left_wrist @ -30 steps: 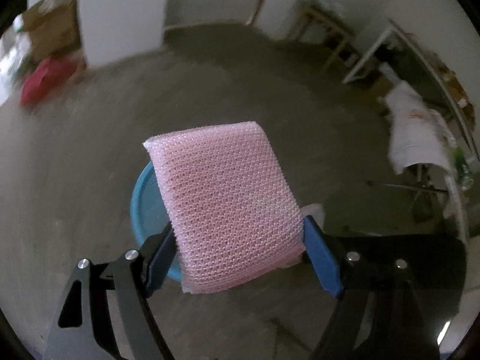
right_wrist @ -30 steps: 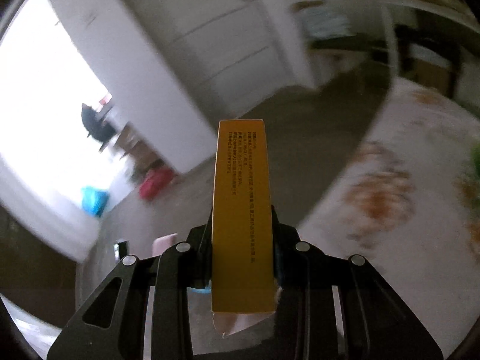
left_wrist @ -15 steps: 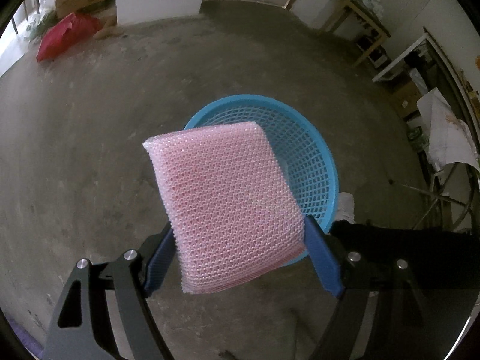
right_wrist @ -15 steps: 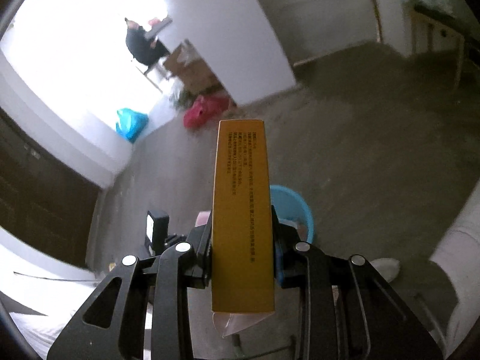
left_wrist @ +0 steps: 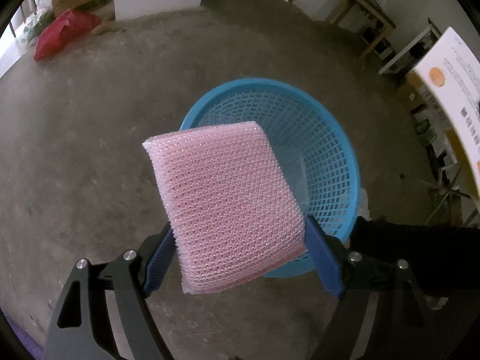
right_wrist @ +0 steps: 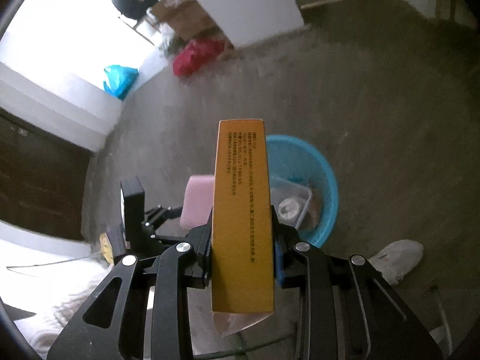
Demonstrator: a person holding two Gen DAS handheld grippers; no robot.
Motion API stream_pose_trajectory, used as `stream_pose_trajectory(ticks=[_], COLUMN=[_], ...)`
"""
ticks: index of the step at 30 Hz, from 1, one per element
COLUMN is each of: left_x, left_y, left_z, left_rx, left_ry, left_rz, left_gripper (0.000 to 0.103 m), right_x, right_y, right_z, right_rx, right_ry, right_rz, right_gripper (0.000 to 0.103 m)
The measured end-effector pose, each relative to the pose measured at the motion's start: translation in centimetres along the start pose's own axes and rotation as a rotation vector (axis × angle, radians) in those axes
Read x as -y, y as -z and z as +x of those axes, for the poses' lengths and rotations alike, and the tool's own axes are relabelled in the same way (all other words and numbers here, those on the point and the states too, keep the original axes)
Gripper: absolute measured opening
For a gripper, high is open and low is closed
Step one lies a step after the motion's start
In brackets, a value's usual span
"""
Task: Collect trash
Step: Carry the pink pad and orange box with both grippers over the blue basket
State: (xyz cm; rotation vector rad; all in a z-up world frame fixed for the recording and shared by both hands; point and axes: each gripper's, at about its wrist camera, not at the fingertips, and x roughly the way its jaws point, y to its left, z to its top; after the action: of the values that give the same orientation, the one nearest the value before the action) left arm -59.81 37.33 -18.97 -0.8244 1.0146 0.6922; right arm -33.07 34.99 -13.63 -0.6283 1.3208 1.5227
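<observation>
Left gripper clamps pink sponge frame-center over blue basket; right gripper grips yellow box w/ basket behind.

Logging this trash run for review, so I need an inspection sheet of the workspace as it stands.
Surface: bare concrete floor.
Job's things: pink sponge and yellow box, both held; blue basket on the floor, holding a clear container.
Clutter: red bag, blue bag, cardboard boxes.
Grippers: left tool shut on the sponge; right tool shut on the box.
Cables: nothing seen.
Surroundings: seated person, white shoe.
</observation>
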Motion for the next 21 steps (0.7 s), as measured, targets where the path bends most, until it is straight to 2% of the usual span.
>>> stream_pose_trajectory(ticks=[4, 7, 12, 17, 21], left_x=[-0.1, 0.7, 1.9, 3.6, 3.8], left_y=[-0.2, -0.9, -2.2, -3.2, -4.5], left_z=[1.9, 3.8, 5.2, 6.4, 7.2], left_rx=[-0.007, -0.025, 0.000, 0.020, 0.019], left_ry=[-0.046, -0.094, -0.189, -0.250, -0.217], left_rz=[0.037, 0.104, 0.206, 0.300, 0.282], left_gripper=[0.080, 0.081, 0.082, 0.082, 0.084], right_x=[-0.7, -0.1, -0.2, -0.1, 0.4], right_y=[-0.5, -1.1, -1.2, -0.6, -0.5], right_z=[2.9, 4.1, 4.5, 4.5, 4.3], right_rx=[-0.050, -0.068, -0.087, -0.093, -0.093], right_ry=[0.022, 0.014, 0.005, 0.012, 0.026], right_rz=[-0.022, 0.006, 0.016, 0.034, 0.047], right_gripper=[0.028, 0.028, 0.028, 0.028, 0.028])
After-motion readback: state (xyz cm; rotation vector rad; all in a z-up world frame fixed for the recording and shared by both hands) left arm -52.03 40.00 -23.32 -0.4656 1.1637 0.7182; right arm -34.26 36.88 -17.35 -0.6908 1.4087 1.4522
